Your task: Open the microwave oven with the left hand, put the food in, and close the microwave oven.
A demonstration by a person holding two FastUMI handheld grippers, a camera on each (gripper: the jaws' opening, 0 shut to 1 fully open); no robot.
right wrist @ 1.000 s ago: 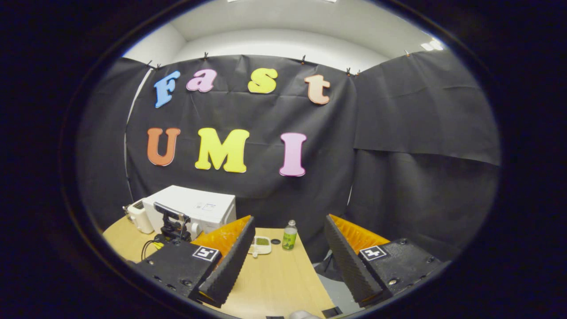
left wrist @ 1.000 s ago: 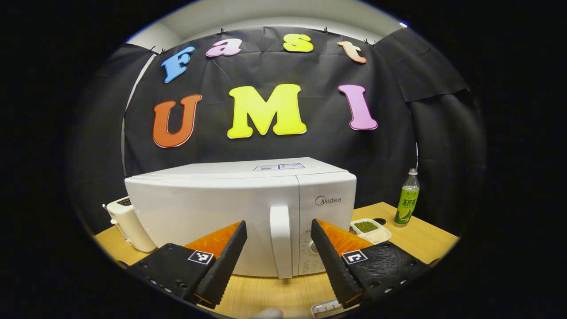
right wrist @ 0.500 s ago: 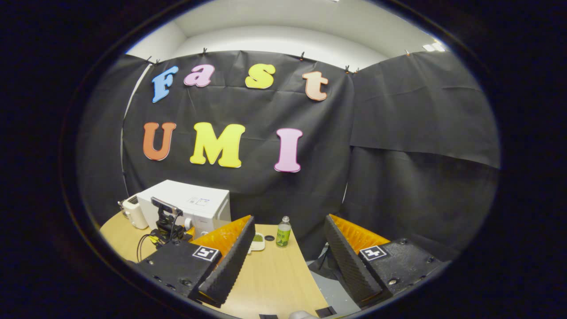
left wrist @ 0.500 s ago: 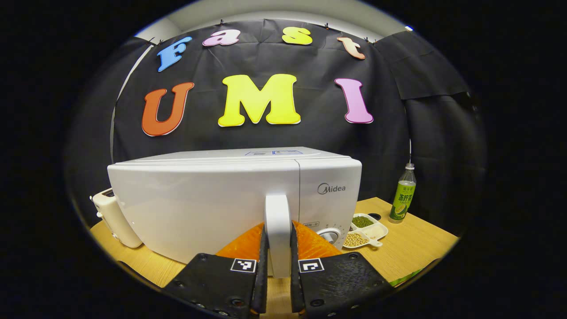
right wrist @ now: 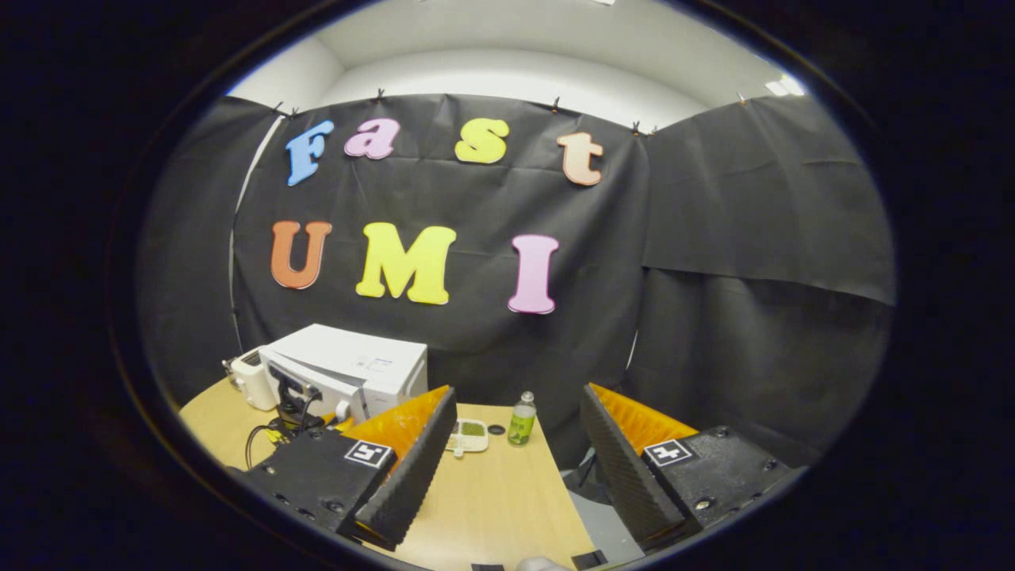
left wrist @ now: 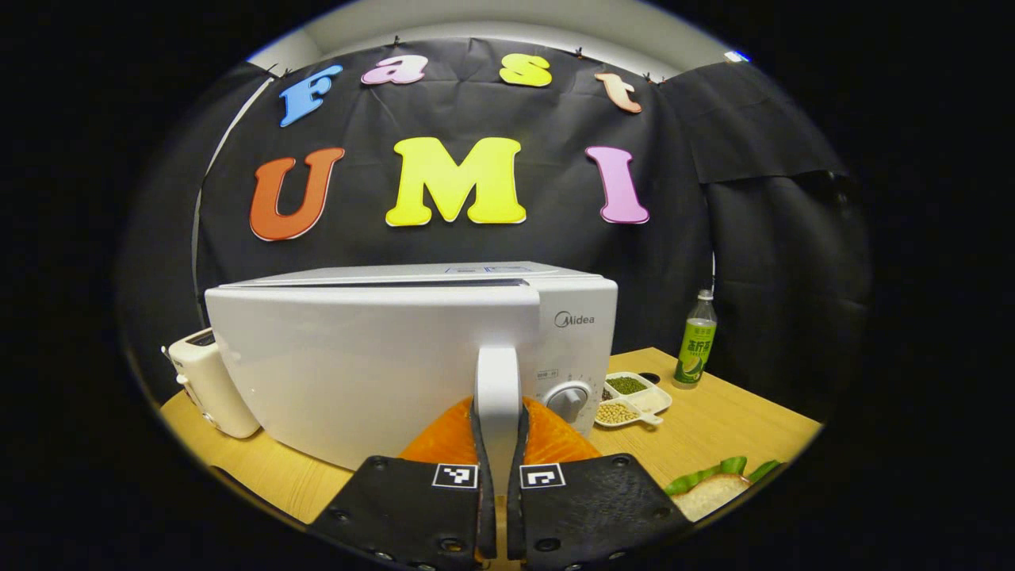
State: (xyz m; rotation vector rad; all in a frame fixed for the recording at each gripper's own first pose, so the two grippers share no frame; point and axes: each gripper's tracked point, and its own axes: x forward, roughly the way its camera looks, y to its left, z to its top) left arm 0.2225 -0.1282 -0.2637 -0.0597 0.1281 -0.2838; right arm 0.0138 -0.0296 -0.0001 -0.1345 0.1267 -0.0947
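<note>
Now left gripper [left wrist: 497, 507] jaws clamp microwave [left wrist: 412, 357] door handle [left wrist: 497, 396]; door cracked; pull in steady arc about hinge; right gripper [right wrist: 511, 468] jaws open, empty.

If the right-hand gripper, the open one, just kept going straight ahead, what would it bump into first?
Probably nothing close: the right gripper is open, with bare table between its fingers. Farther along that line stands the green bottle, then the black cloth wall; depth is hard to judge.
</note>
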